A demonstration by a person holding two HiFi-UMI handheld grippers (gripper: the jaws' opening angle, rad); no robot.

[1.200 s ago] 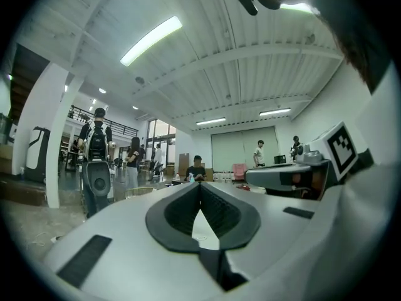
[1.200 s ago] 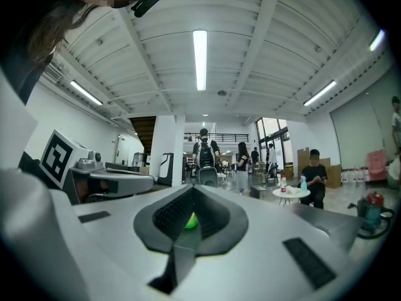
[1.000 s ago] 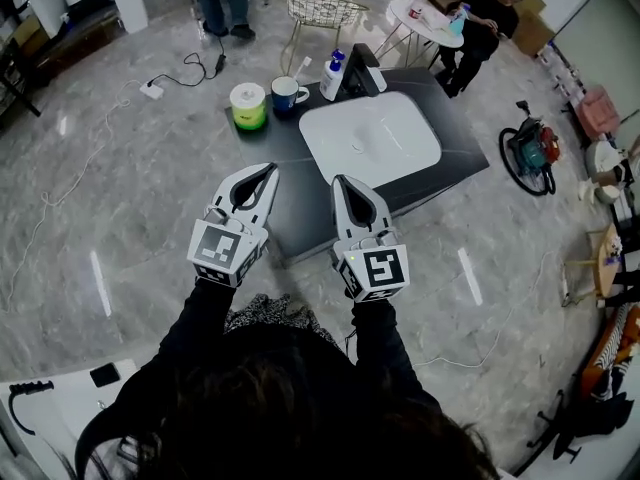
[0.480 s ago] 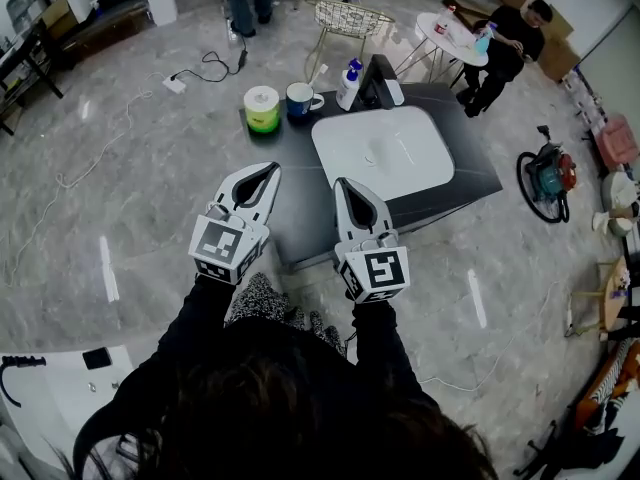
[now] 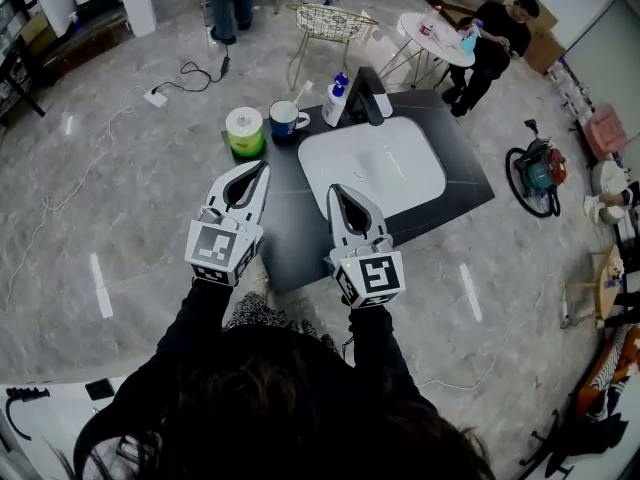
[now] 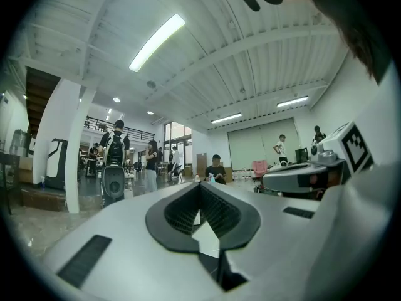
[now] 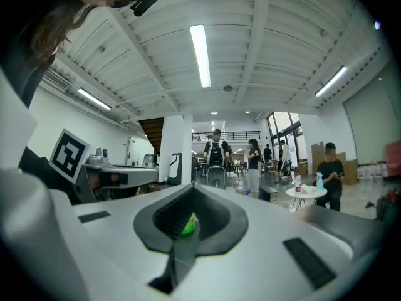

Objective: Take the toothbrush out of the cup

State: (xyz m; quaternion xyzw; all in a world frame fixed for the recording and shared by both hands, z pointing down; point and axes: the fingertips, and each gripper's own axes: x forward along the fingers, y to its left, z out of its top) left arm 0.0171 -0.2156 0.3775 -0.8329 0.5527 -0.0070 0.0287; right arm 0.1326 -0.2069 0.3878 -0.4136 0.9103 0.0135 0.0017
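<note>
Left gripper [image 5: 263, 166], right gripper [image 5: 334, 189]: jaws together. Toothbrush [image 5: 300, 93] in cup [image 5: 284, 120].

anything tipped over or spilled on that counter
Nothing stands out. The blue cup stands upright with the toothbrush leaning in it, the green tub and the bottle are upright beside it, and no spill shows on the dark counter.

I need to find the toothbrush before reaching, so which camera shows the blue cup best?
The head view: the blue cup stands on the dark counter with the toothbrush sticking out of it. Both gripper views look level across the room and show no cup.
</note>
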